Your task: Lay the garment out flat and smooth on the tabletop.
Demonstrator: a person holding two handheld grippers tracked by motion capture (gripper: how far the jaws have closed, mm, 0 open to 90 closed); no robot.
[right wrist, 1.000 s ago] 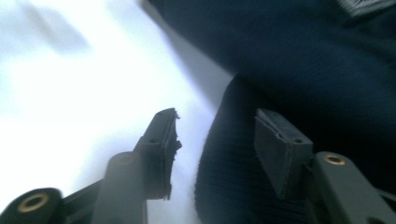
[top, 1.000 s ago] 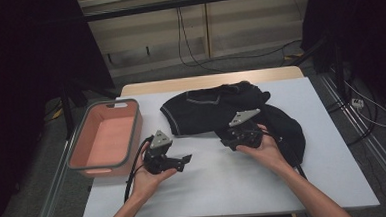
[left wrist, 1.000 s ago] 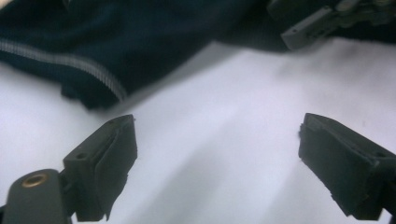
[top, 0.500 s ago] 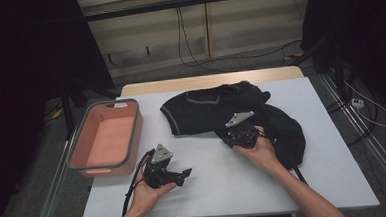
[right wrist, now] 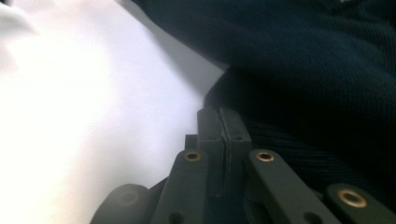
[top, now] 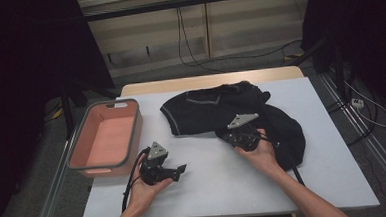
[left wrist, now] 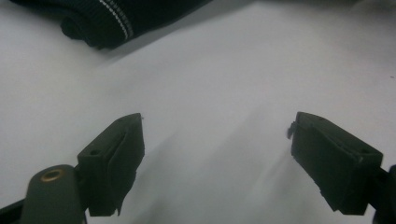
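A black knit garment (top: 206, 110) with a pale stripe at its ribbed hem lies crumpled on the white table (top: 220, 187). My right gripper (top: 228, 134) sits at its near edge. In the right gripper view its jaws (right wrist: 223, 116) have just been closing and now stand shut, pads flush, tips against the dark ribbed cloth (right wrist: 303, 56); no cloth shows between the pads. My left gripper (top: 179, 170) rests over bare table to the left, a hand's width from the garment. Its jaws (left wrist: 217, 135) have just been closing a little but stand open with nothing between them; a cuff (left wrist: 107, 18) lies ahead.
A salmon-pink basin (top: 137, 126) with a grey rim stands at the table's left edge, close to my left hand. Cables run across the floor beyond the table's far edge. Metal rails flank the table on both sides.
My left hand has drawn slightly back toward the table's near edge. My right hand has stayed at the garment's near edge.
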